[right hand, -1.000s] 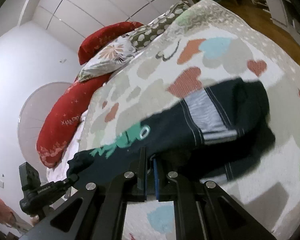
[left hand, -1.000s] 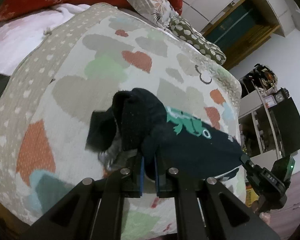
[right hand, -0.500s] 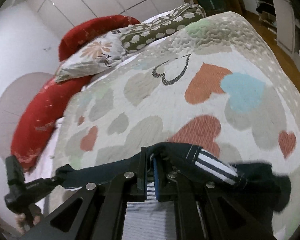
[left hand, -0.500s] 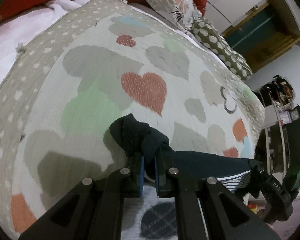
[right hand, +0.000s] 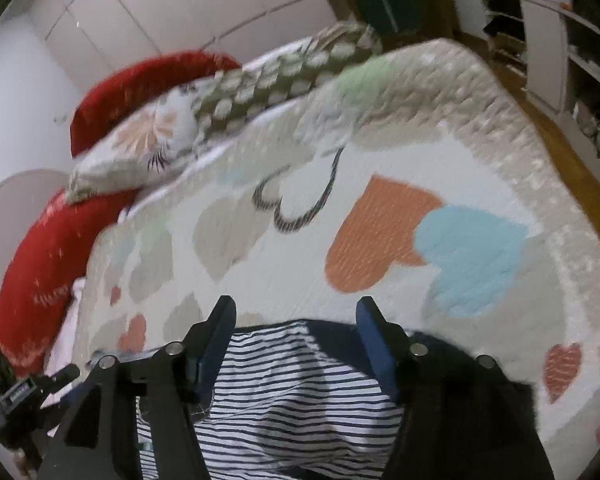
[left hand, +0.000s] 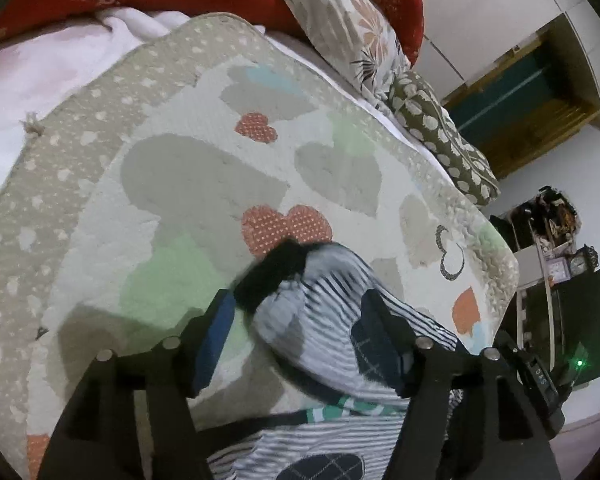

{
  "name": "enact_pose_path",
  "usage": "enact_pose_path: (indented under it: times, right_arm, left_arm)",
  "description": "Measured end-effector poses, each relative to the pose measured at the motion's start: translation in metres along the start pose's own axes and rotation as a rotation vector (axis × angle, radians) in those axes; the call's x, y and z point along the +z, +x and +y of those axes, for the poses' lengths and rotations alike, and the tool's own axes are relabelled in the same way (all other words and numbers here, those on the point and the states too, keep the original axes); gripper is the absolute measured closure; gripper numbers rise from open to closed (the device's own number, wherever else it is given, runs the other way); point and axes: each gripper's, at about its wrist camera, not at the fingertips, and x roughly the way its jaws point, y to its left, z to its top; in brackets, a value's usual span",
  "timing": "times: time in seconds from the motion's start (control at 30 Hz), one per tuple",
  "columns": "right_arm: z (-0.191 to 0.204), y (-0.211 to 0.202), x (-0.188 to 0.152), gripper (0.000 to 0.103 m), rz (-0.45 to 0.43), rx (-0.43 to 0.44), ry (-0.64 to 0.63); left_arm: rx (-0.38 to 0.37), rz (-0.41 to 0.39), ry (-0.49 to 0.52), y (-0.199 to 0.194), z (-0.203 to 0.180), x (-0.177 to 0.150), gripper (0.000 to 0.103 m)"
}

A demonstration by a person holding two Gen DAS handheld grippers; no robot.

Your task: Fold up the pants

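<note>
My left tongs are spreading apart right now, blue pads wide, and the pants sit loose in the gap without either pad pressing on them. Same story with my right tongs: jaws opening, fabric lying between and below them, nothing pinched. The pants are on the heart-print bedspread, right under and just ahead of both tongs. What's showing is mostly the white inside with thin dark stripes, plus dark navy outer cloth bunched up at the far end by my left tongs and spilling off to the right of my right tongs. There's a checked navy patch and a bit of green print near the left tongs too. It's all blurry and rumpled, not flat.
</note>
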Motion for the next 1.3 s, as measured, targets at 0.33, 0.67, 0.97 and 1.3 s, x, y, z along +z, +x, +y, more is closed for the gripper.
enact_pose_path:
  times: [0.33, 0.67, 0.97, 1.3]
  right_arm:
    - [-0.033, -0.06, -0.091, 0.034, 0.02, 0.021, 0.006]
    - [-0.034, -0.112, -0.187, 0.034, -0.041, -0.033, -0.073]
    - [-0.038, -0.15, -0.219, 0.032, -0.1, -0.072, -0.09]
    - [-0.038, -0.141, -0.224, 0.031, -0.079, -0.108, -0.099]
  left_arm:
    - [0.155, -0.058, 0.192, -0.046, -0.006, -0.079, 0.029]
    - [0.335, -0.19, 0.409, -0.081, -0.026, -0.183, 0.029]
    - [0.354, -0.202, 0.45, -0.099, -0.031, -0.231, 0.029]
    - [0.37, -0.21, 0.525, -0.092, -0.044, -0.246, 0.029]
